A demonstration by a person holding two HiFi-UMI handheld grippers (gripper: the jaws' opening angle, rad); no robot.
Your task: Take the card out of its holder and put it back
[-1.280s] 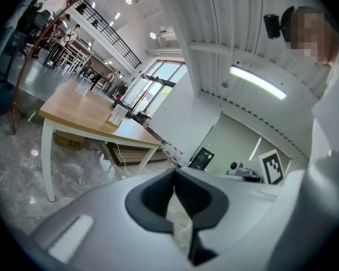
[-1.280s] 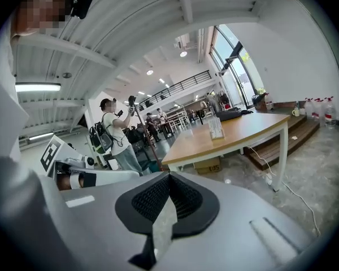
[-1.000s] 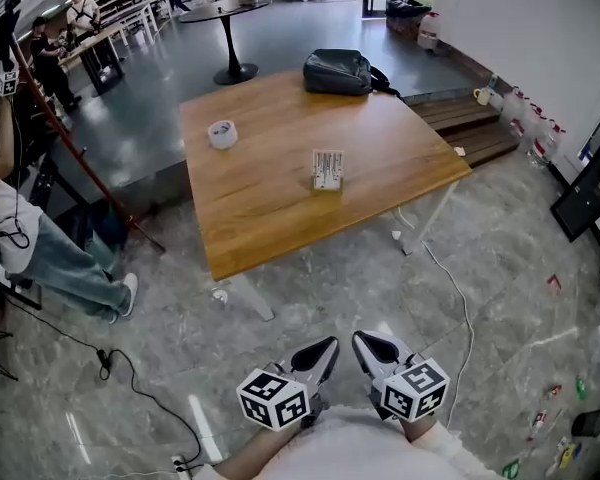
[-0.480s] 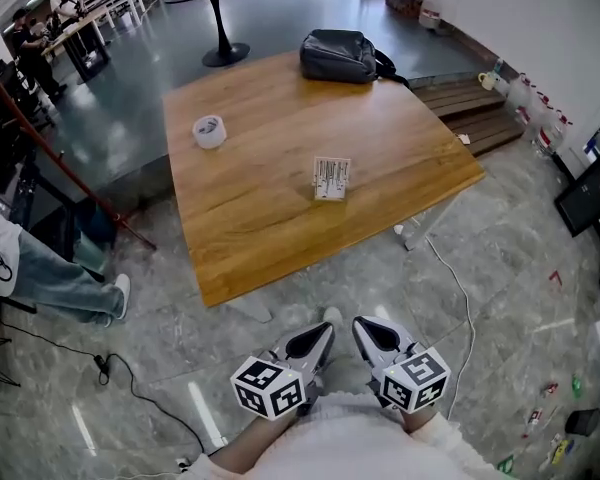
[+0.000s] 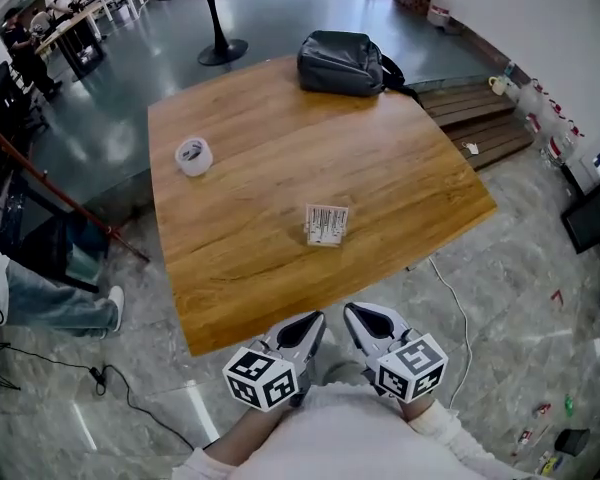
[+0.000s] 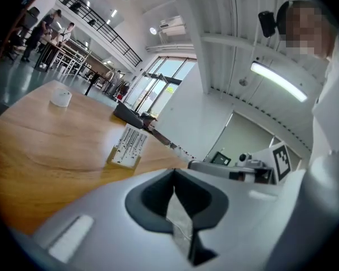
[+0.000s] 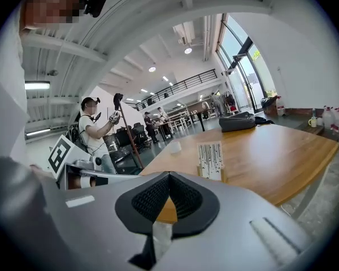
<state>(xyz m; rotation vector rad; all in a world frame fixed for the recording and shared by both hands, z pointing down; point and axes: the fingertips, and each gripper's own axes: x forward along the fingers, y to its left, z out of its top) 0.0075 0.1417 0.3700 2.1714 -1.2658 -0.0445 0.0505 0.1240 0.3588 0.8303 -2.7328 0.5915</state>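
White printed card (image 5: 327, 223), upright in wooden holder (image 5: 325, 239)

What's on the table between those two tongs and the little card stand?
Nothing: the head view shows only bare tabletop between the left tongs, the right tongs and the card in its holder.

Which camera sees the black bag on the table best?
The head view: the whole black bag shows from above at the far edge of the table. The left gripper view shows only a small dark shape, and the right gripper view a small, flat side view.
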